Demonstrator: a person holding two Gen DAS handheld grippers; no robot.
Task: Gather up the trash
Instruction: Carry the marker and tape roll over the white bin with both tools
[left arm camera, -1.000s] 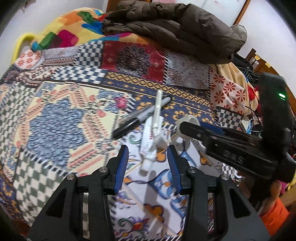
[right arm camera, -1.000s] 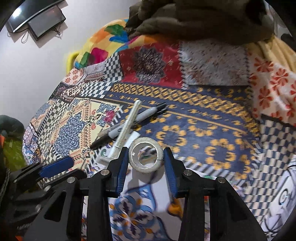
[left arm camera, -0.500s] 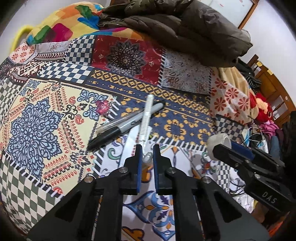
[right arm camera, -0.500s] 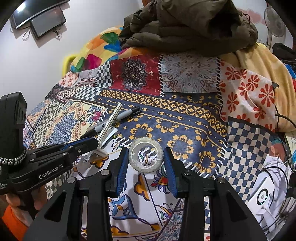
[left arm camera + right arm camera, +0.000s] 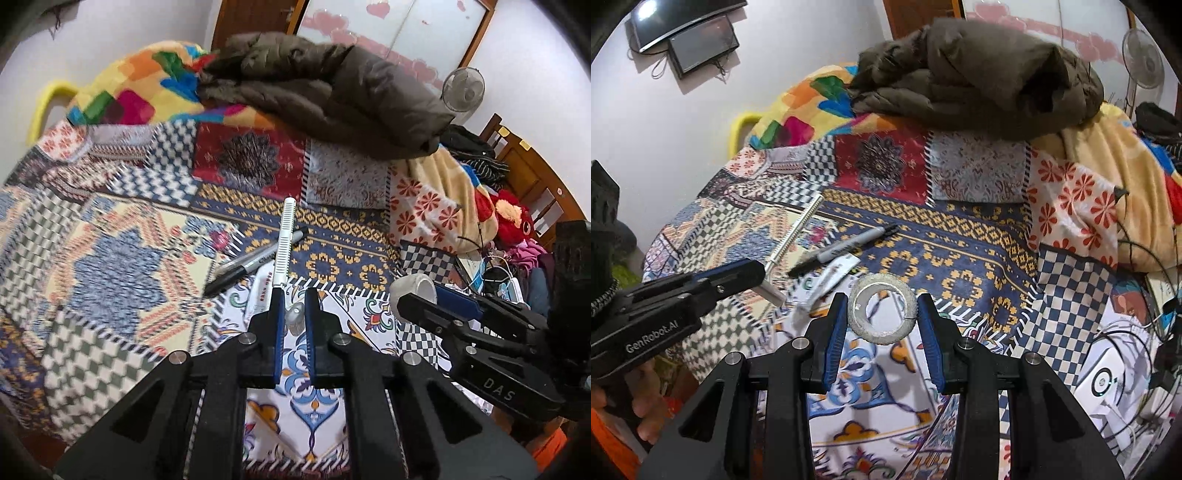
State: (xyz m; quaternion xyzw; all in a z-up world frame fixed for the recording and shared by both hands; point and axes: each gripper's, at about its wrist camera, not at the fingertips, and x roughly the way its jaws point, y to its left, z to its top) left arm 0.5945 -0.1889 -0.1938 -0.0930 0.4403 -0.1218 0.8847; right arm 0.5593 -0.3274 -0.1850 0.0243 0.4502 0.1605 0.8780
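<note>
While both catches are carried above the bed (image 5: pixel 110 258) | left tool (image 5: pixel 294 314) clamped on the white comb (image 5: pixel 284 240) | right tool (image 5: pixel 881 314) pinching the tape roll (image 5: pixel 882 314) | grips should be kept firm until the bin, unseen, is reached.

I see a patchwork bedspread (image 5: pixel 960 240) covering the bed. A brown padded jacket (image 5: pixel 332 92) lies heaped at its far end, beside a multicoloured blanket (image 5: pixel 147 88). A yellow blanket (image 5: pixel 1108 166) is bunched at the right edge. A standing fan (image 5: pixel 463 88) sits by the wall. Two dark screens (image 5: pixel 690 33) hang on the wall at upper left.
</note>
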